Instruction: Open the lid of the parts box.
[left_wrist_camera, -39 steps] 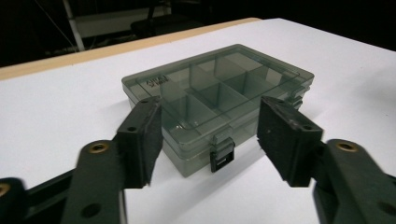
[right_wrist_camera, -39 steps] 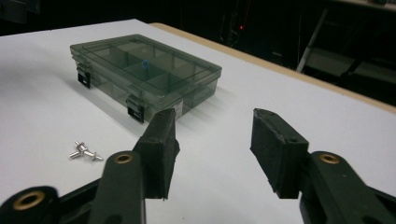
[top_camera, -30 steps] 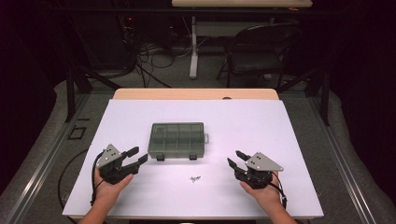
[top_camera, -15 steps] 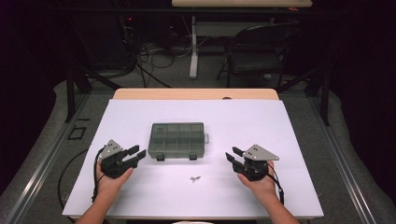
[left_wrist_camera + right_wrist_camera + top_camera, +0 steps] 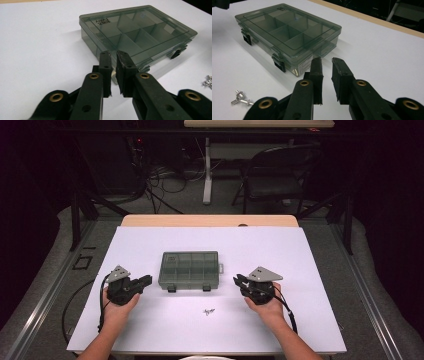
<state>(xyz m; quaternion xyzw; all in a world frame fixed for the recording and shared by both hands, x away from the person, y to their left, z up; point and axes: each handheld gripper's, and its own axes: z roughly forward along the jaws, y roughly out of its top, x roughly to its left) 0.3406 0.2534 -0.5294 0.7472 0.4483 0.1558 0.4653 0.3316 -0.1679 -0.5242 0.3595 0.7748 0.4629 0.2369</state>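
A closed, translucent grey-green compartment box lies flat at the centre of the high view on a white sheet that covers the table. Its lid is down, and two dark latches sit on the edge facing the bottom of the frame. Through the lid, internal dividers are visible; the compartments appear empty. The left gripper is held in the person's left hand at centre left of the high view, just beside the left end of the box and apart from it. In the left gripper view, the jaws of the left gripper stand nearly pressed together, with a narrow gap between them and nothing held; the box fills the upper centre of that frame. The right gripper is held in the right hand at centre right, near the right end of the box. In the right gripper view, the right gripper has its jaws slightly spread and empty, pointing at the near corner of the box. A small cluster of metal screws lies on the sheet below the box, between the two hands; the same screws appear at lower left of the right gripper view.
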